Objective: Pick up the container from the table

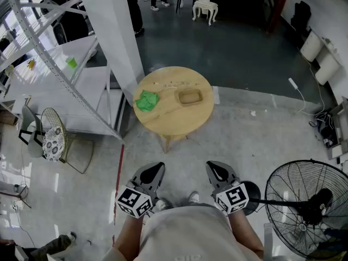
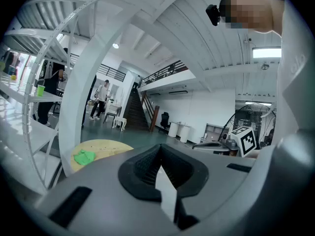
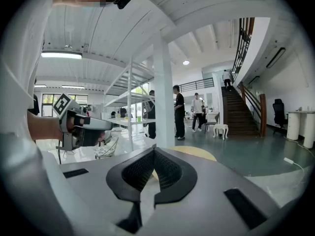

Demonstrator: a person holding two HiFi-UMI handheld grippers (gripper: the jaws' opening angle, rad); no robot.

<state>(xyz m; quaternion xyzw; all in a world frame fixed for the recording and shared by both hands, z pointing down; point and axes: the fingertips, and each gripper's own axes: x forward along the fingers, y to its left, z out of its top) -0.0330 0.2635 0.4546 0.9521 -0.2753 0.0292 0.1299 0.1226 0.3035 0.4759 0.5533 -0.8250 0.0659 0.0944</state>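
Note:
A shallow tan container rests on the right half of a round wooden table, well ahead of me. Beside it, to the left, lies a crumpled green cloth. Both grippers are held close to my body, far short of the table. My left gripper is shut with nothing in it, and so is my right gripper. In the left gripper view the shut left gripper points past the table's edge and the green cloth. In the right gripper view the right gripper hides most of the table; the container is not seen.
A white pillar and metal shelving stand left of the table, with a wire chair beside them. A black floor fan stands at my right. People and a white stool are far behind the table.

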